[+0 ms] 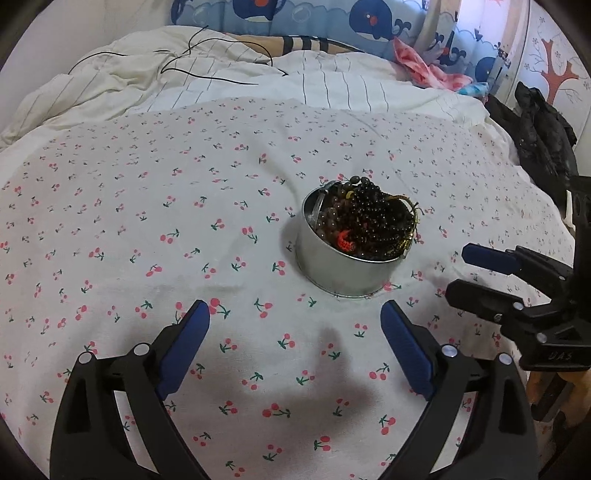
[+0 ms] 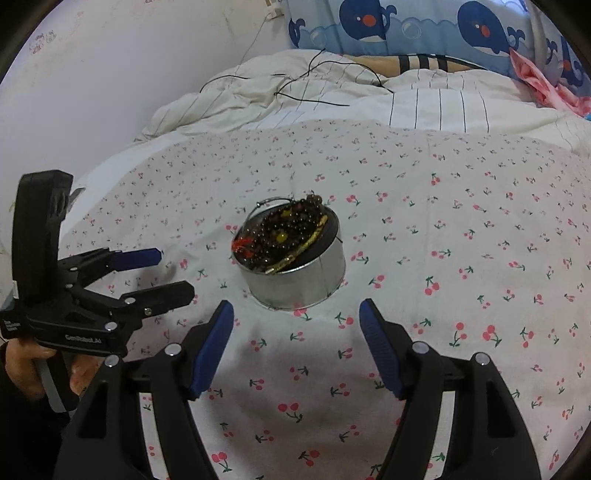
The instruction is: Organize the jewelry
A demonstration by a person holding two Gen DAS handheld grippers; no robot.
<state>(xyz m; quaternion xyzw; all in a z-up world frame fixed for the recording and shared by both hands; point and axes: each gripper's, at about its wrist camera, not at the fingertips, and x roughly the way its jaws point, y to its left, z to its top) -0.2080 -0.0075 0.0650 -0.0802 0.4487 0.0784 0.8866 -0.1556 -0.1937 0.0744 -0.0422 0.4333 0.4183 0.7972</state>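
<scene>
A round metal tin [image 1: 340,267] stands on the cherry-print bedsheet [image 1: 147,221], piled with dark bead bracelets [image 1: 373,218], a red charm and a gold chain. My left gripper [image 1: 295,314] hovers just in front of the tin, open wide, nothing between its blue pads. In the right wrist view the same tin [image 2: 299,277] holds the beads [image 2: 288,230]. My right gripper [image 2: 297,312] sits close before it, open and empty. Each gripper shows in the other's view: the right gripper [image 1: 456,267] at the far right, the left gripper [image 2: 177,271] at the left, held by a hand [image 2: 22,369].
A crumpled striped duvet [image 1: 184,74] with a thin black cable [image 1: 207,70] lies behind the sheet. Whale-print cushions [image 2: 406,26] line the headboard. Pink cloth [image 1: 424,66] and a black garment [image 1: 535,129] sit at the bed's right side. A white wall [image 2: 129,74] is on the left.
</scene>
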